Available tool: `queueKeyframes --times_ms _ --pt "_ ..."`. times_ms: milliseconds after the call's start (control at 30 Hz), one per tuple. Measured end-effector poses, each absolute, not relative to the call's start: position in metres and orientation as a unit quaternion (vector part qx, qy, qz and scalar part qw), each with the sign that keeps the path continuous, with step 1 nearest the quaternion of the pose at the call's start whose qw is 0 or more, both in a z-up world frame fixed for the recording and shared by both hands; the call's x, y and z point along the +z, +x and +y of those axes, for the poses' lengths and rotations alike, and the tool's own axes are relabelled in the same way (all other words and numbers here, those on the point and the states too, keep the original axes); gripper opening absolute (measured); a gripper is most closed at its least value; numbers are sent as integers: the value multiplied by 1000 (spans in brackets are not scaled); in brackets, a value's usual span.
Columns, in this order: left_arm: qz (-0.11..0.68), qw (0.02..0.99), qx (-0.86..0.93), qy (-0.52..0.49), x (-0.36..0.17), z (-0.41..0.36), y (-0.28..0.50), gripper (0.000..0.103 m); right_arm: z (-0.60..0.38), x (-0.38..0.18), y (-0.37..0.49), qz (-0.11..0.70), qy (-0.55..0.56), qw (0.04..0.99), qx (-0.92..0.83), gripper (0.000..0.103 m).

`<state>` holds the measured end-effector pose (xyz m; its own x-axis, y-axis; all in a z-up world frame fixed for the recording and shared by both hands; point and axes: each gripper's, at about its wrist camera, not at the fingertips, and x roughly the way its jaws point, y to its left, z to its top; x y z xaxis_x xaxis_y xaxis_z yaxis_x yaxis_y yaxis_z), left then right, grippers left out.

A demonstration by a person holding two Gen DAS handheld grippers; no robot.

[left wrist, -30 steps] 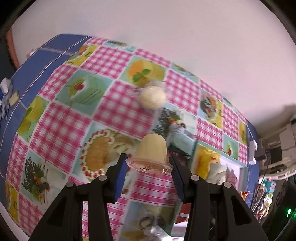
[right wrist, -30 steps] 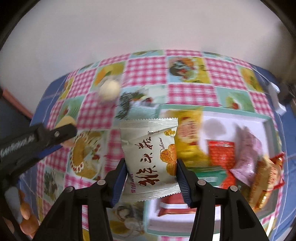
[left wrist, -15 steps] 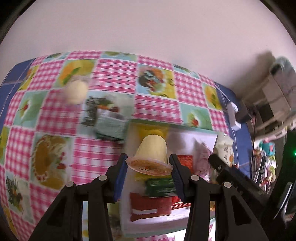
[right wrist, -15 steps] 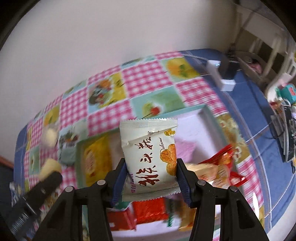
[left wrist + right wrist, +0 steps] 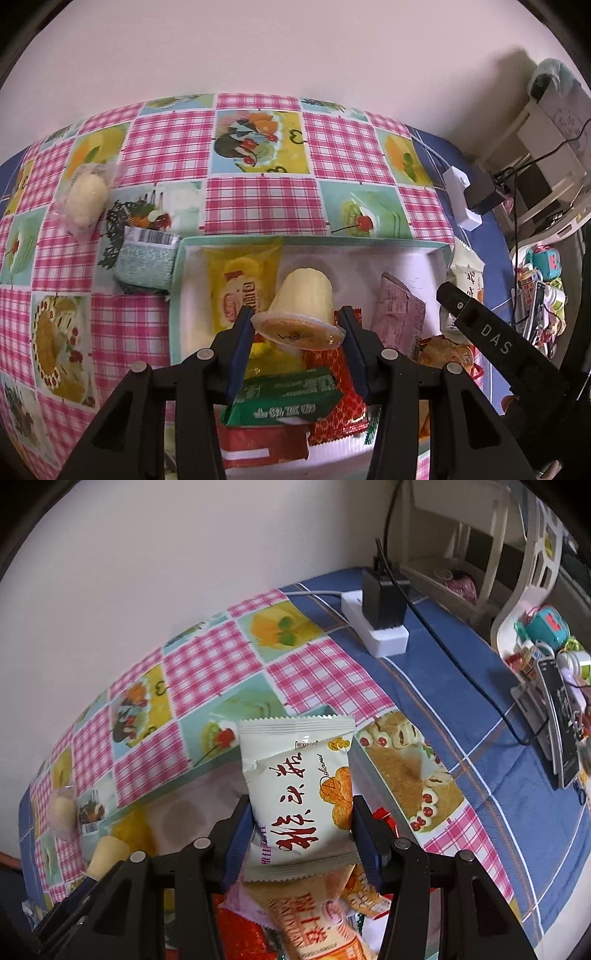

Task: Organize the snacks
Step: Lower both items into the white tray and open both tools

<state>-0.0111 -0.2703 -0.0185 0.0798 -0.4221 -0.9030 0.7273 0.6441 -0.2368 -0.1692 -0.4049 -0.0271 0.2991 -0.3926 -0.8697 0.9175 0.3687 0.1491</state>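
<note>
Left wrist view looks steeply down along the left gripper [image 5: 298, 334], whose blue pads are clamped on the rim of a yellow jelly cup [image 5: 303, 308]. The cup lies tilted, sealed lid toward the camera, above the open snack box [image 5: 177, 295] on the checked worktop [image 5: 258, 192]. Inside the box lie a yellow packet [image 5: 236, 284], a green packet [image 5: 284, 400], red packets [image 5: 336, 413] and a pink packet [image 5: 397, 310]. Outside the box, to its left, a pale green packet with a barcode [image 5: 146, 260] touches the box wall, and a round white snack in clear wrap [image 5: 86, 197] sits further left. A black finger of the other gripper enters from the right of this view.

Right wrist view shows the right gripper [image 5: 301, 840] pointing down and clamped on the sides of a white pastry packet with red characters [image 5: 299, 797], held upright over the right part of the box. Below it lies an orange biscuit packet [image 5: 314, 919]. A white power strip [image 5: 376, 635] carrying a black adapter rests on the blue cloth behind.
</note>
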Motion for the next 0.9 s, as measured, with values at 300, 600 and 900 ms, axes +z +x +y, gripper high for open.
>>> queueKeyframes --times_ms 300,600,900 --pt "551 716 -406 140 -22 -277 -12 48 -406 -31 -163 393 335 732 -444 55" --pt "556 714 -409 114 -9 -268 -7 54 -407 -31 -163 400 336 731 -440 58" --pt "560 735 -368 102 1 -249 6 58 -398 -30 -162 417 339 729 -425 65"
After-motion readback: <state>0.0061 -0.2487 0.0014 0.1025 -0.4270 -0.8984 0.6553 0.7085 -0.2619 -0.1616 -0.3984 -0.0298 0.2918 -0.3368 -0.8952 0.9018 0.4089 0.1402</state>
